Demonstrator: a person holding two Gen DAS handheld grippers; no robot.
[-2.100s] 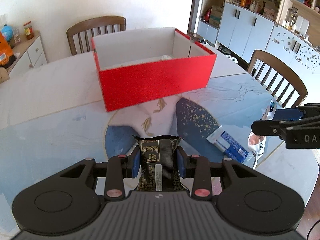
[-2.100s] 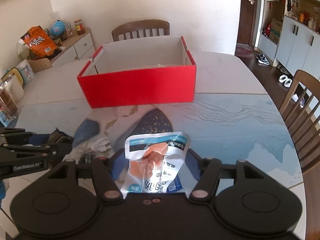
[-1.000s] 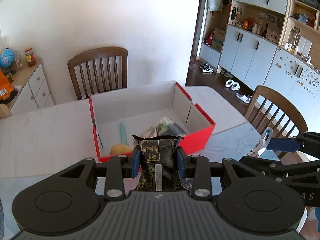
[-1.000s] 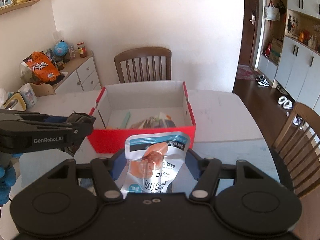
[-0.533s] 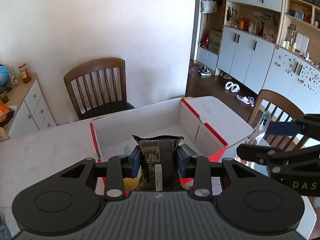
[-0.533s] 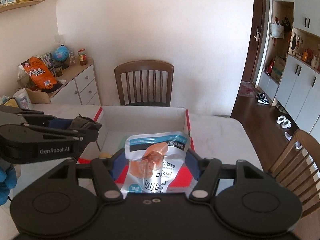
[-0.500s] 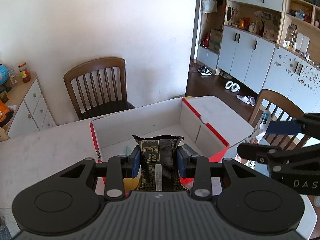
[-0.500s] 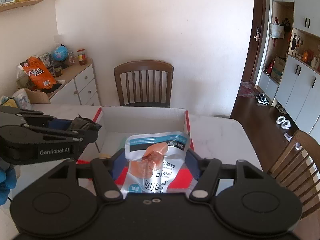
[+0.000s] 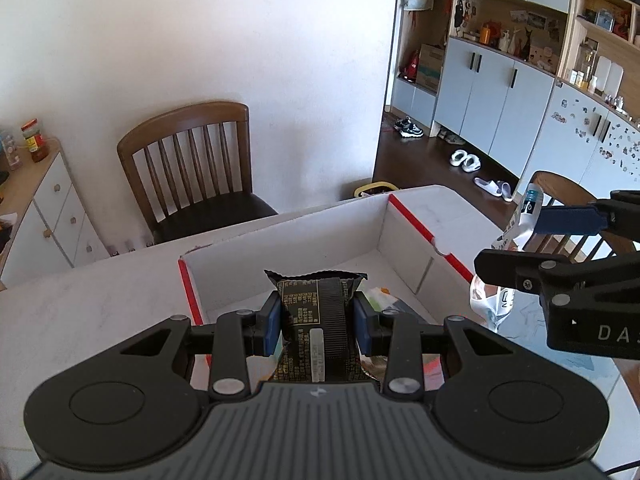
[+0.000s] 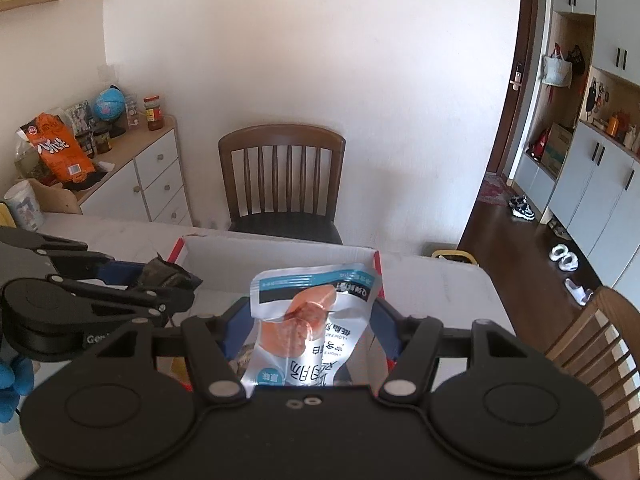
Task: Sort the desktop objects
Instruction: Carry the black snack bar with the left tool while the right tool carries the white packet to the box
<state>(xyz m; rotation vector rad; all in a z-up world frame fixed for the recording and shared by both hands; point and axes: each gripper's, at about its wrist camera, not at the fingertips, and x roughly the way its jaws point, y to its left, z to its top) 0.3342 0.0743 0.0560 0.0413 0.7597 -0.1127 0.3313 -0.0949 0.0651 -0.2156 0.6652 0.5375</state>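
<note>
Table [image 9: 80, 312] – red box [image 9: 384, 236]; each gripper holding packet.

Red box [image 9: 412, 222]: contents mostly hidden behind black packet [image 9: 316, 320]. Blue-gloved hand [image 10: 10, 380]: cut off by left edge.

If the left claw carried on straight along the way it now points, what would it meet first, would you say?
Probably the inside of the red box: the left claw, shut on the black snack packet, points down into its open top. Whether floor or far wall comes first is unclear.
</note>
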